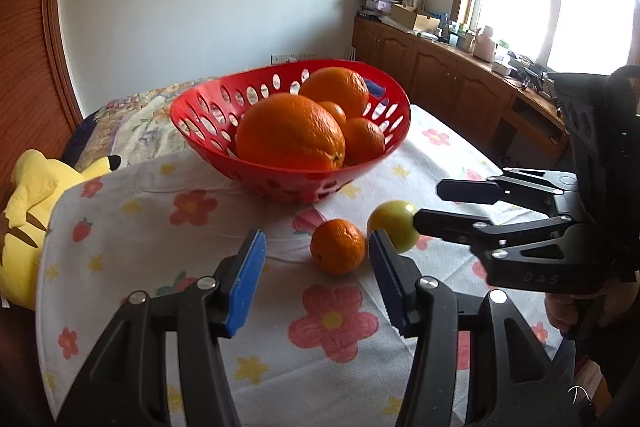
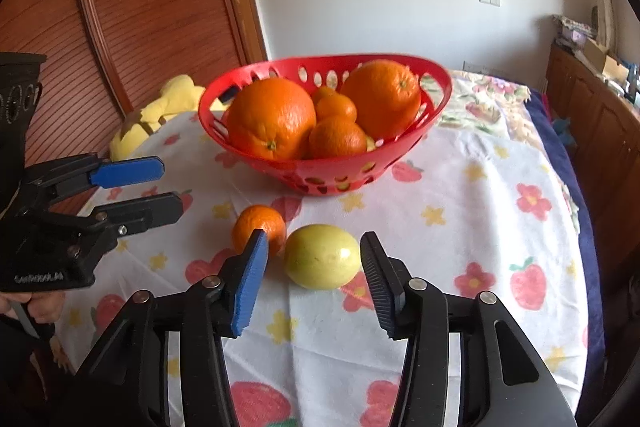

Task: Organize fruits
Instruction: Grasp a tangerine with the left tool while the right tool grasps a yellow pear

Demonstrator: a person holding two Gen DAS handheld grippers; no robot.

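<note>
— Since two fruits are left outside the basket, which one belongs to which hand?

— Start with the smooth yellow-green round fruit (image 2: 322,255): it sits on the white floral cloth (image 2: 460,247) of the worktop, straight ahead of the right gripper (image 2: 310,281) and roughly centred in the gap between its blue pads. The jaws stand partly apart, wider than the fruit, and nothing is pressed between them.

— And the small orange mandarin (image 1: 338,246)?

— Just beside the yellow-green fruit, on its left, close enough that I cannot tell whether they touch. From the left gripper (image 1: 318,279) it lies ahead and off to the right, close to the right-hand pad rather than mid-gap. That gripper's jaws are also partly apart and empty.

— So each hand has its own target?

— I'd judge so. The right one is better lined up; the left needs a small shift toward its right before it closes (otherwise the pad may nudge the mandarin into its neighbour).

— Any long axis to mind?

— The yellow-green fruit looks slightly wider than tall, its longer side lying across the right gripper's gap. The mandarin is near enough round.

— Where do they go?

— Into the red perforated plastic basket (image 2: 432,125), I'd guess, which stands further back on the cloth, well beyond both fruits, already holding two large oranges (image 2: 272,117) and some small ones. A yellow plush toy (image 1: 28,211) lies off the worktop's left edge, out of the way.
</note>
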